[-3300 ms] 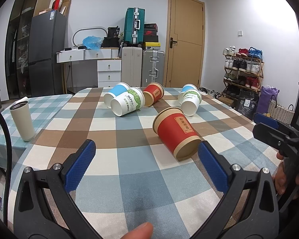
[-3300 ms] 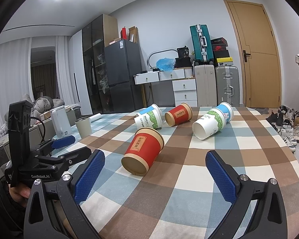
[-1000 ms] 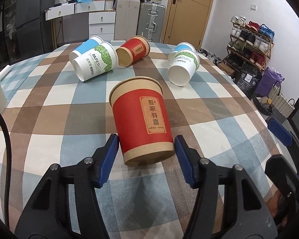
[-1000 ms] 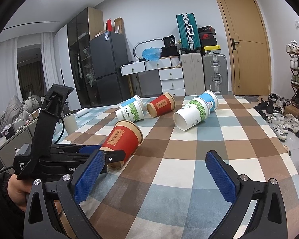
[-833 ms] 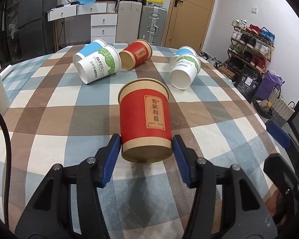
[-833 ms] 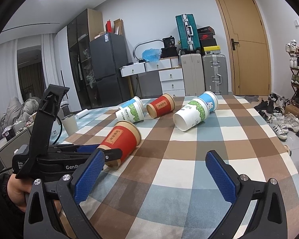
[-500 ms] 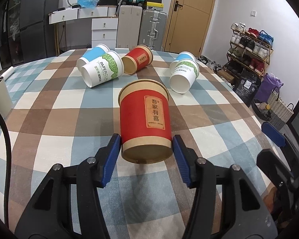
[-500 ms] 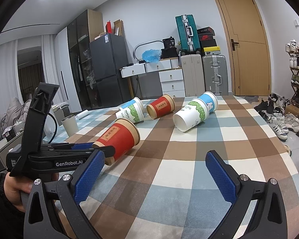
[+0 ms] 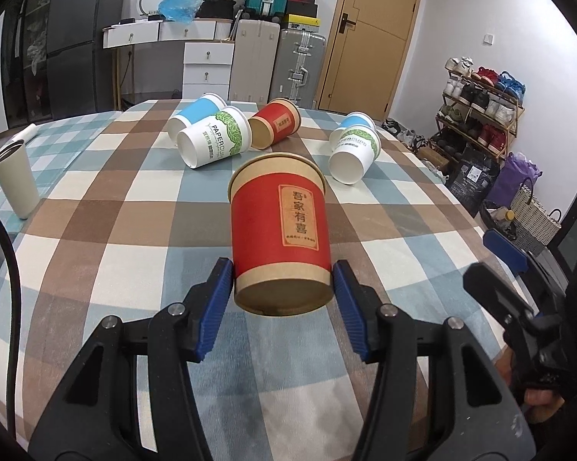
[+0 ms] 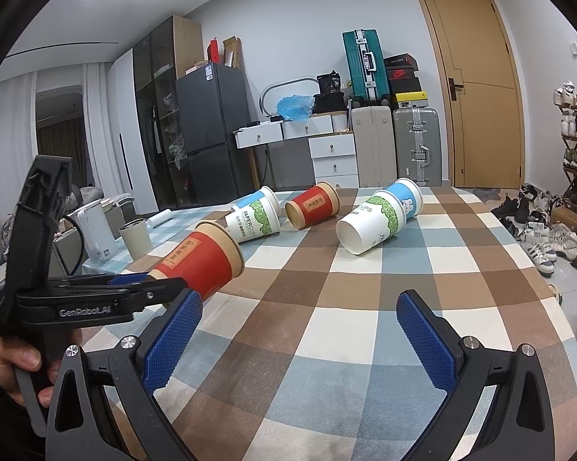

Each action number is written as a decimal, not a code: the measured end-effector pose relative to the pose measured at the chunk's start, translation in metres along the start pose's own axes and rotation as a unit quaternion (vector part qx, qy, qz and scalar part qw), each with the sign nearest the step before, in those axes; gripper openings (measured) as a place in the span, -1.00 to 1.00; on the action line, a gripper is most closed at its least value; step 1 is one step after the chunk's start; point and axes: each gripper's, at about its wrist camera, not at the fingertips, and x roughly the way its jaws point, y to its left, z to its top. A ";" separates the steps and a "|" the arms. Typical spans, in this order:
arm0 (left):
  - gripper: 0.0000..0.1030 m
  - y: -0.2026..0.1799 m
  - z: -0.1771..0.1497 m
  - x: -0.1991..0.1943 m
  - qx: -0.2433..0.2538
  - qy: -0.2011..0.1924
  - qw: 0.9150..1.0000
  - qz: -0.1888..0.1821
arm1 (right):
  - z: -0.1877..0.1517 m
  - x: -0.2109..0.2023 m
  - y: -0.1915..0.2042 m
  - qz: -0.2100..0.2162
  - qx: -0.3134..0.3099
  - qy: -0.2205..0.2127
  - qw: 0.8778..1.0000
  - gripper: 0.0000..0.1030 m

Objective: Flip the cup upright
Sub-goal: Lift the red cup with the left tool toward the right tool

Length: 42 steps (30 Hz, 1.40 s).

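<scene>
My left gripper (image 9: 282,292) is shut on the base end of a red paper cup (image 9: 279,226) with a tan label and holds it lifted off the checked table (image 9: 96,230), mouth pointing away and tilted up. In the right wrist view the same red cup (image 10: 202,259) hangs at the left in the left gripper (image 10: 150,288). My right gripper (image 10: 300,330) is open and empty above the table's near part.
Several paper cups lie on their sides further back: a white-green one (image 9: 215,142), a blue one (image 9: 194,113), a red one (image 9: 275,123), another white-green one (image 9: 355,155). A beige tumbler (image 9: 15,180) stands at the left edge. Shoe rack and bags sit right.
The left gripper closed on the red cup, lifted it off the table and is tilting its mouth upward. The right gripper has stayed open and nearly still.
</scene>
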 end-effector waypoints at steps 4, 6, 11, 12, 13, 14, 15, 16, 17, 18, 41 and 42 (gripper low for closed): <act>-0.01 0.000 -0.009 -0.013 0.000 -0.003 1.000 -0.005 | 0.000 0.001 0.001 -0.001 -0.002 0.000 1.000 1.00; -0.01 0.000 -0.013 -0.020 -0.001 -0.005 1.000 -0.008 | 0.000 0.002 0.001 -0.001 -0.005 0.002 1.000 1.00; -0.01 -0.001 -0.021 -0.036 0.005 -0.009 1.000 -0.014 | -0.002 0.002 0.004 0.000 -0.012 0.005 1.000 1.00; -0.01 -0.001 -0.023 -0.039 0.006 -0.010 1.000 -0.014 | -0.002 0.002 0.004 -0.001 -0.013 0.006 1.000 1.00; -0.01 0.000 -0.024 -0.041 0.005 -0.011 1.000 -0.013 | -0.002 0.002 0.004 -0.001 -0.014 0.006 1.000 1.00; -0.01 0.000 -0.026 -0.044 0.005 -0.012 1.000 -0.014 | -0.002 0.003 0.004 -0.001 -0.014 0.006 1.000 1.00; -0.01 0.000 -0.028 -0.047 0.003 -0.011 1.000 -0.015 | -0.002 0.003 0.004 -0.001 -0.014 0.006 1.000 1.00; -0.01 0.001 -0.031 -0.049 0.002 -0.010 1.000 -0.015 | -0.002 0.003 0.004 0.000 -0.014 0.006 1.000 1.00; -0.01 0.001 -0.033 -0.051 0.002 -0.010 1.000 -0.017 | -0.002 0.003 0.004 0.000 -0.014 0.006 1.000 1.00; -0.01 0.001 -0.035 -0.054 0.002 -0.012 1.000 -0.015 | -0.002 0.003 0.004 0.001 -0.013 0.006 1.000 1.00; -0.01 -0.012 -0.070 -0.050 0.012 0.005 1.000 -0.006 | -0.004 0.005 0.005 0.001 -0.017 0.011 1.000 1.00; -0.01 -0.012 -0.070 -0.050 0.013 0.004 1.000 -0.005 | -0.005 0.005 0.006 0.002 -0.020 0.010 1.000 1.00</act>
